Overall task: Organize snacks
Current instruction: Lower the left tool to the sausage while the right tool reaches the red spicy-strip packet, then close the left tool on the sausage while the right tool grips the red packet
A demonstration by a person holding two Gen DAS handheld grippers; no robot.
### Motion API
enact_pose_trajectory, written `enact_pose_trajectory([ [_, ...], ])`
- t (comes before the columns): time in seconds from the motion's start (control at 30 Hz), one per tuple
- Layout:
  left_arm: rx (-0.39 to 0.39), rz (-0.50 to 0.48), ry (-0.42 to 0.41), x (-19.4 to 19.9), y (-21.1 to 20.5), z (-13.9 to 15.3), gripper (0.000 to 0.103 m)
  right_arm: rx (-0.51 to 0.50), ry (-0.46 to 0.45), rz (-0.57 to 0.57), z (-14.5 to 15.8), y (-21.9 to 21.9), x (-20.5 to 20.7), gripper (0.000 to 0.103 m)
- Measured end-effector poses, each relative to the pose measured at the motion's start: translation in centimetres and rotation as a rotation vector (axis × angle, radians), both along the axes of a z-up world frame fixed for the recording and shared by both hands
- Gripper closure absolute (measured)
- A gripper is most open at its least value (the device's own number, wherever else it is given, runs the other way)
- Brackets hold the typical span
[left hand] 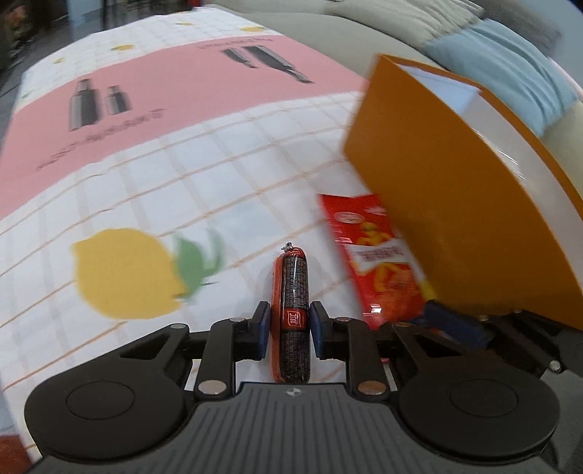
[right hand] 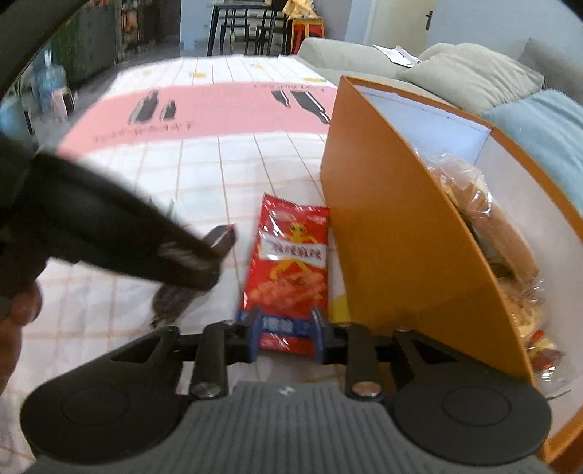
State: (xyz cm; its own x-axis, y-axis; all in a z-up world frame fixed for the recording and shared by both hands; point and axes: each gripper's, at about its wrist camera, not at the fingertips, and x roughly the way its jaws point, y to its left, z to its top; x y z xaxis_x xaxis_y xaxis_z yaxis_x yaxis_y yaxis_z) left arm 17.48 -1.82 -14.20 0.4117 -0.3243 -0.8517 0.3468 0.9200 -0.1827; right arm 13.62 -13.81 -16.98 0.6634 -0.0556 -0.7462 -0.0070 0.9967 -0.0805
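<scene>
The slim dark sausage stick in red-edged plastic casing (left hand: 290, 313) lies on the lemon-print checked tablecloth (left hand: 164, 182), left of the orange cardboard box (left hand: 437, 204). It is probably light, firm and slick; grip at mid-length. The left gripper (left hand: 290, 324) clamps it there. The right gripper (right hand: 286, 333) stands half open over the flat red snack packet (right hand: 288, 262), not pressing it.

A table covered in a checked cloth (right hand: 204, 175) with a pink band and printed lemons filled the middle. At two o'clock stood a grey sofa (right hand: 328, 54) with grey and pale blue cushions (right hand: 539, 124). Dark chairs (right hand: 240, 29) waited at twelve o'clock, under soft daylight.
</scene>
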Motion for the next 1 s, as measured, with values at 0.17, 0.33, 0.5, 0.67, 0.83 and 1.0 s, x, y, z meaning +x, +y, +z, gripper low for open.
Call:
enact_pose_trajectory([
  [0.17, 0.036, 0.041, -0.01, 0.1, 1.5, 0.0, 0.078, -0.004, -0.011, -0.005, -0.6, 0.6, 1.0, 0.061],
  [0.33, 0.049, 0.035, -0.015, 0.0, 1.5, -0.3, 0.077, -0.003, -0.029, -0.025, -0.9, 1.5, 1.6, 0.054],
  [0.5, 0.055, 0.028, -0.01, -0.2, 1.4, -0.6, 0.075, -0.013, -0.047, -0.035, -1.3, 1.6, 1.6, 0.05],
  [0.67, 0.072, 0.019, -0.026, -0.4, 1.2, -0.6, 0.075, -0.065, -0.082, -0.047, -1.8, 2.3, 0.9, 0.051],
  [0.83, 0.053, 0.027, -0.015, -0.5, 1.6, -0.4, 0.077, -0.094, -0.07, -0.045, -1.5, 1.9, 1.1, 0.069],
  [1.0, 0.065, 0.037, -0.006, -0.8, 1.6, -0.1, 0.077, -0.136, -0.054, -0.002, -1.3, 2.5, 0.8, 0.082],
])
